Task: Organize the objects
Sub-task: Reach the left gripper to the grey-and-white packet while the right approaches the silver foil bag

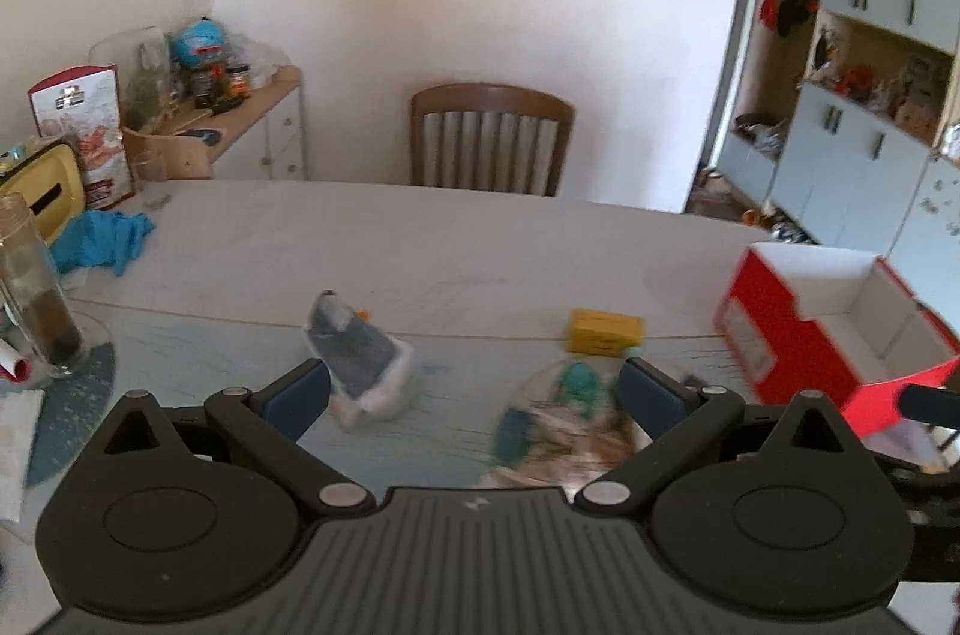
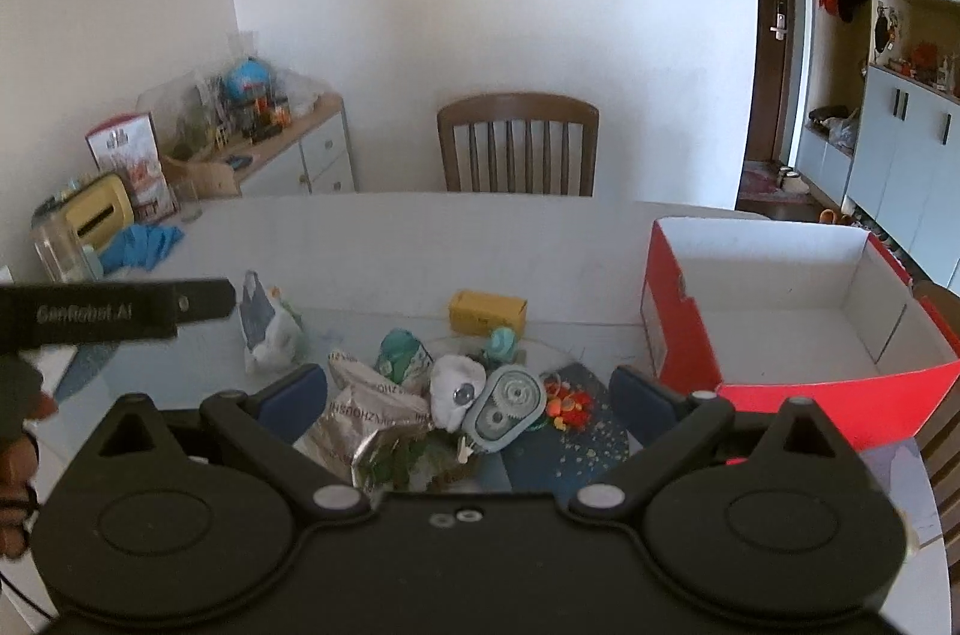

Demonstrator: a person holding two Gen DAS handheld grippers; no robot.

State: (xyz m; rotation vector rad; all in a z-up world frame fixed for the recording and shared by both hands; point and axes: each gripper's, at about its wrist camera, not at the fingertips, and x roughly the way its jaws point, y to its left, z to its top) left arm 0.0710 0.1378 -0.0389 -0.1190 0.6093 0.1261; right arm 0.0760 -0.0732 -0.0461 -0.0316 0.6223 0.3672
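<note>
A pile of small objects lies on the table: a silver foil packet (image 2: 366,419), a teal packet (image 2: 403,353), a white toy (image 2: 456,389), a grey-teal gear toy (image 2: 507,410) and a yellow box (image 2: 487,311). An open red cardboard box (image 2: 774,311) with a white inside stands at the right. My right gripper (image 2: 468,395) is open above the pile. My left gripper (image 1: 474,389) is open and empty, with a grey-white bag (image 1: 363,365) by its left finger and the blurred pile (image 1: 564,419) by its right finger. The yellow box (image 1: 605,332) and red box (image 1: 828,323) lie beyond.
A wooden chair (image 2: 519,143) stands at the table's far side. Blue gloves (image 1: 102,239), a glass jar (image 1: 36,287) and a yellow tissue box (image 1: 42,197) sit at the left. A cluttered sideboard (image 1: 240,119) and cabinets (image 1: 858,137) line the walls.
</note>
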